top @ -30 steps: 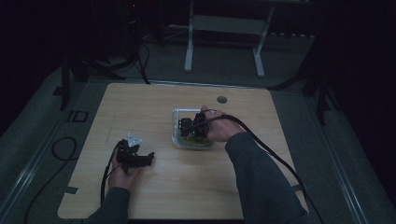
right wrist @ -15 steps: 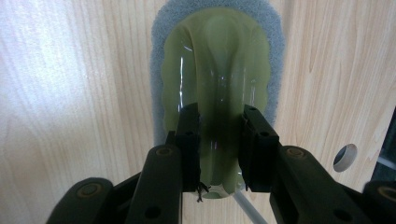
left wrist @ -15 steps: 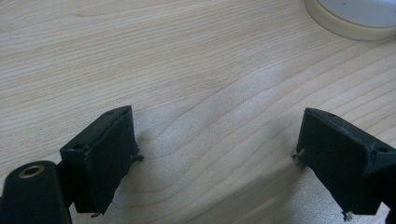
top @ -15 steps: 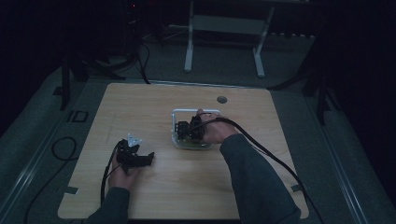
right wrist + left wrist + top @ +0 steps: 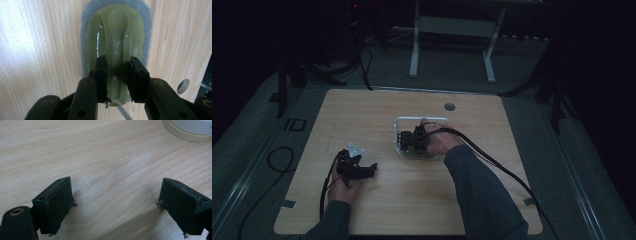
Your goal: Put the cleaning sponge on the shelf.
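Right gripper [image 5: 117, 82] lowered, fingers clamping glossy green ridged scrubber [image 5: 116, 37] (grey felt base).

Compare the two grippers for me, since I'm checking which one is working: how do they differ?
The right gripper has its jaws narrowed around the handle of a green scrubber with a grey-blue pad; the left gripper stands wide open with nothing but bare table between its jaws. In the high view the right gripper is at a white tray, the left apart from it. Both have black jaws.
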A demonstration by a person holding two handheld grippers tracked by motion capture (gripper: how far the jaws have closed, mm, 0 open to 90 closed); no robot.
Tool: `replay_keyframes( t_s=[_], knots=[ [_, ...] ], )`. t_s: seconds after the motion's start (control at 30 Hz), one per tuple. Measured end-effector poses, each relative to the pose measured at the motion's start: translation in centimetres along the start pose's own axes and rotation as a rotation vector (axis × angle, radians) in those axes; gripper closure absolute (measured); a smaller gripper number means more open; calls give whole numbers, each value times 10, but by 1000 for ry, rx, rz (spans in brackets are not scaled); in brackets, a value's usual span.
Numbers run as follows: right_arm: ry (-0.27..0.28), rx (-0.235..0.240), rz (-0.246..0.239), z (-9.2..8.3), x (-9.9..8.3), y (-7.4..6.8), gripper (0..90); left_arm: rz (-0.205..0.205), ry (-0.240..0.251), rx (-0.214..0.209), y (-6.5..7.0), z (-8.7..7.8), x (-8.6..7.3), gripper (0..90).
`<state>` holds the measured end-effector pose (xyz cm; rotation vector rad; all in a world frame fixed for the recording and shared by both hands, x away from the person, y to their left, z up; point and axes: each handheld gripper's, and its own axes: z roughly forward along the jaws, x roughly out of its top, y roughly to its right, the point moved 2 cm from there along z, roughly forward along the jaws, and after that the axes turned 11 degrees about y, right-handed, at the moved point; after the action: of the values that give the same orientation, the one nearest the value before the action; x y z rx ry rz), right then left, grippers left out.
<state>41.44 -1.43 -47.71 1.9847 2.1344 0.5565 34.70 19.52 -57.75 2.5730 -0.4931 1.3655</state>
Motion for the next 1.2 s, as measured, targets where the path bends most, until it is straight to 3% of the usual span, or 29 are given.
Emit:
replay_keyframes(
  t_s=[0.4,0.53,0.67,0.83,1.2],
  knots=[
    [-14,-49,1,7,0,2,714,0,0,-1,0,0,0,119],
    [-33,-96,4,12,-1,5,714,1,0,-1,0,0,0,119],
    [-14,-112,17,11,-1,6,632,1,-1,-1,0,0,0,118],
    [4,-130,31,2,-2,5,546,0,1,-1,0,0,0,118],
    [90,-122,22,-34,-1,-6,514,0,-1,-1,0,0,0,119]
  ],
)
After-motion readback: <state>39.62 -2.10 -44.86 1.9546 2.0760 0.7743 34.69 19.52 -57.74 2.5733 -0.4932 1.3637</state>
